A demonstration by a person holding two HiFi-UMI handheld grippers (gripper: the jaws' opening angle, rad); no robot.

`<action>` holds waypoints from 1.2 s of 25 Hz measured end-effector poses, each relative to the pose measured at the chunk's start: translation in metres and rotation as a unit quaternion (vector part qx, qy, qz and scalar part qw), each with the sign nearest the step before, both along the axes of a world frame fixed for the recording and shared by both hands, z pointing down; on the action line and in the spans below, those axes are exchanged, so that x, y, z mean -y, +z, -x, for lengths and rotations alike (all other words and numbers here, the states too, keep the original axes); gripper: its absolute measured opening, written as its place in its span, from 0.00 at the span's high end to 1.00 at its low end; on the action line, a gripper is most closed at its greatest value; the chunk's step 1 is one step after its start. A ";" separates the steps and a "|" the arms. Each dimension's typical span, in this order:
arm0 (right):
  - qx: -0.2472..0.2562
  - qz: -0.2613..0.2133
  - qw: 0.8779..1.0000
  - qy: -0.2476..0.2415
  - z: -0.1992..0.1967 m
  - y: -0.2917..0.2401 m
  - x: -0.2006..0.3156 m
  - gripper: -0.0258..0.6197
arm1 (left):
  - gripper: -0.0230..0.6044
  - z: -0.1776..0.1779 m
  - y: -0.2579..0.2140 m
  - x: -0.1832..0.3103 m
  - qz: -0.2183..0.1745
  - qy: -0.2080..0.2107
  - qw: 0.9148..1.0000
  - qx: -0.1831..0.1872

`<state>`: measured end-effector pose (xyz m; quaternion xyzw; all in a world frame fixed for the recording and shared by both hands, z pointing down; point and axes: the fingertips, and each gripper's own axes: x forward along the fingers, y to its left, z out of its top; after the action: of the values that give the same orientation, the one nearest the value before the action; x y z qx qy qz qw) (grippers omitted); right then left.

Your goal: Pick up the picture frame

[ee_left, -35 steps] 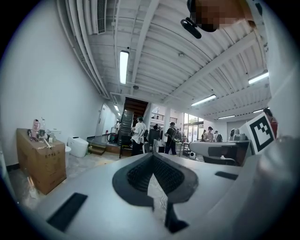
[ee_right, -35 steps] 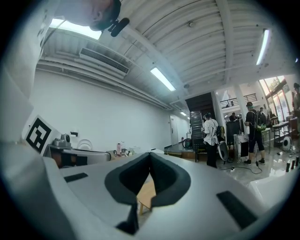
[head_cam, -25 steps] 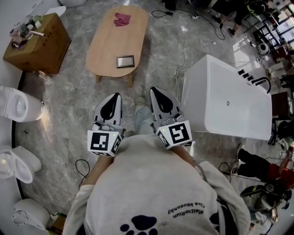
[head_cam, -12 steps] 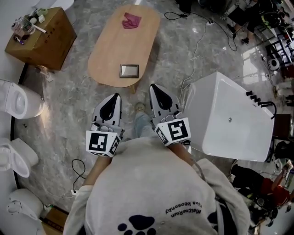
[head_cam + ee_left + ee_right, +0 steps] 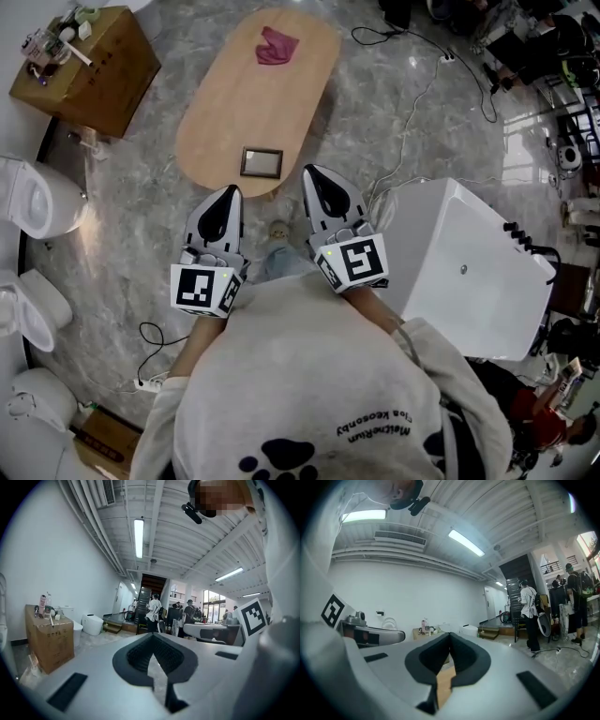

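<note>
Picture frame (image 5: 262, 162) lies on the table (image 5: 234, 94) (sweatshirt (image 5: 300, 375) lettering illegible).

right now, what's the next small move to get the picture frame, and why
Probably reach the right tongs forward and down toward the picture frame, opening them: they and the left tongs are shut and empty, and the frame lies flat at the table's near end.

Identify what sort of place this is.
Probably a large indoor hall staged as a bathroom mock-up, not a home: toilets line the wall, a white bathtub stands on the marble floor, and exposed ceiling pipes run overhead.
</note>
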<state>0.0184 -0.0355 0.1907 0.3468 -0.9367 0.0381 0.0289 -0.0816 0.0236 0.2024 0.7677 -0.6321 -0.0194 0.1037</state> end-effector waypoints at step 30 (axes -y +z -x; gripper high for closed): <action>-0.011 0.052 0.998 -0.020 0.042 0.030 0.079 0.95 | 0.95 0.020 0.035 0.097 0.054 0.037 0.998 0.005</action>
<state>-0.0238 -0.1143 0.2208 0.3266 -0.9398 0.0821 0.0577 -0.1017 -0.0734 0.2369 0.7840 -0.6037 0.0225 0.1427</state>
